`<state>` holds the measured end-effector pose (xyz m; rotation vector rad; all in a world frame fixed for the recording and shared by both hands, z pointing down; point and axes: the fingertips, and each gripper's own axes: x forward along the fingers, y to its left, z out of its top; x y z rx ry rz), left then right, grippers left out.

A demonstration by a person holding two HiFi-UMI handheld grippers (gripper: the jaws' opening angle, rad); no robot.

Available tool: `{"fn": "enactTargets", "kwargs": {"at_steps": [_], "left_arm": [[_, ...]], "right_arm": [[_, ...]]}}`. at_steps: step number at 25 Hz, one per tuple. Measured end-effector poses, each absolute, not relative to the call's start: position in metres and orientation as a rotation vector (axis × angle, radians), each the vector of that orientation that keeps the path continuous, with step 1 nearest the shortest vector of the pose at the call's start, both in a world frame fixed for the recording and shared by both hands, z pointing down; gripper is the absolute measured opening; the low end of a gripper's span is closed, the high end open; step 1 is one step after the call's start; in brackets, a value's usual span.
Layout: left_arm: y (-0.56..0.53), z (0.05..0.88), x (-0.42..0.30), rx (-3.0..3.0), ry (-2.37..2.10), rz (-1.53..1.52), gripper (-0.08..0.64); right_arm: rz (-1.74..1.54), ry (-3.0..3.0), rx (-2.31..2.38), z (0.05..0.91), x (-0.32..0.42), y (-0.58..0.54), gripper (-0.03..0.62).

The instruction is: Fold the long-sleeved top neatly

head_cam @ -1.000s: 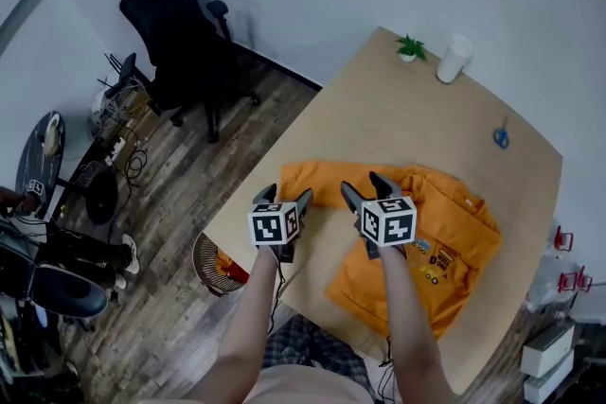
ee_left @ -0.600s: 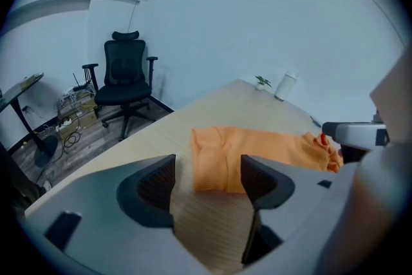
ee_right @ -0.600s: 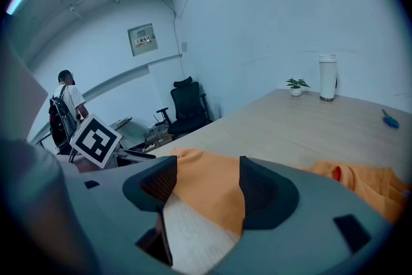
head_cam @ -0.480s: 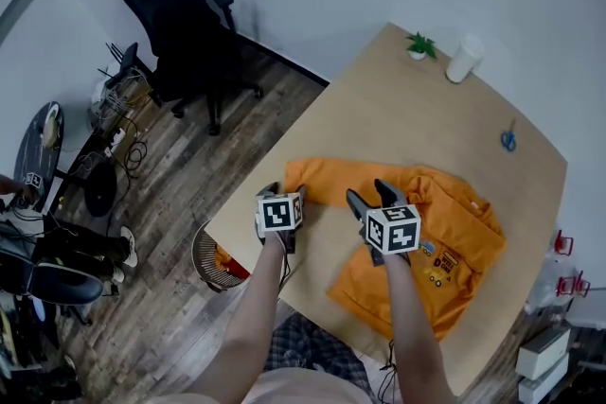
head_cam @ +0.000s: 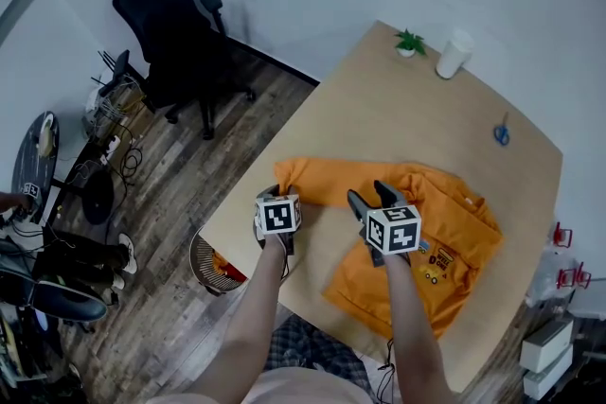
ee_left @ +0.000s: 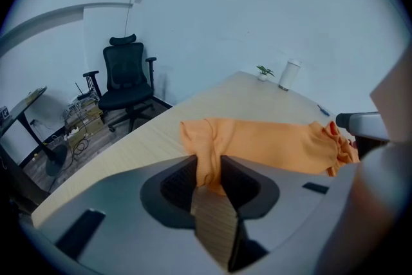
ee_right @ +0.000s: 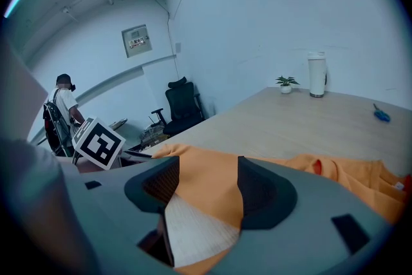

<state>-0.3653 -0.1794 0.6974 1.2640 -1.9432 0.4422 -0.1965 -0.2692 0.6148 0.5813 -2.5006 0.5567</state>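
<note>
An orange long-sleeved top (head_cam: pixel 445 222) lies on the light wooden table (head_cam: pixel 398 118), with one sleeve (head_cam: pixel 312 180) stretched out to the left. My left gripper (head_cam: pixel 275 196) is down at that sleeve's cuff end. In the left gripper view its jaws (ee_left: pixel 209 167) are closing, and a fold of the sleeve (ee_left: pixel 270 145) is pinched between the pads. My right gripper (head_cam: pixel 371 196) hovers over the top's near left part. Its jaws (ee_right: pixel 207 180) stand wide and are closing slightly, with orange cloth (ee_right: pixel 347 180) below and between them, untouched by the pads.
At the table's far end stand a small potted plant (head_cam: pixel 409 43) and a white cup (head_cam: pixel 454 55); blue scissors (head_cam: pixel 501 135) lie at the right. A black office chair (head_cam: pixel 175 33) and a wire basket (head_cam: pixel 213 265) are on the floor to the left. A person (ee_right: pixel 61 113) stands further off.
My left gripper has sunk onto the sleeve's end and its jaws have gone from wide to narrow around the cloth. The right gripper has hardly moved.
</note>
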Motion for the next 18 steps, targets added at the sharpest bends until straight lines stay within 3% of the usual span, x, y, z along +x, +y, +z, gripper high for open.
{"fn": "enactTargets", "kwargs": {"at_steps": [9,18], "left_arm": [[-0.209,0.639,-0.357,1.393,-2.007,0.358,0.083],[-0.270,0.569,-0.305,1.631,-2.001,0.298,0.083]], "right_arm": [[0.583,-2.488,0.714,0.607,-0.157,-0.289,0.273],[0.641,-2.445,0.897,0.601,-0.090,-0.308,0.264]]}}
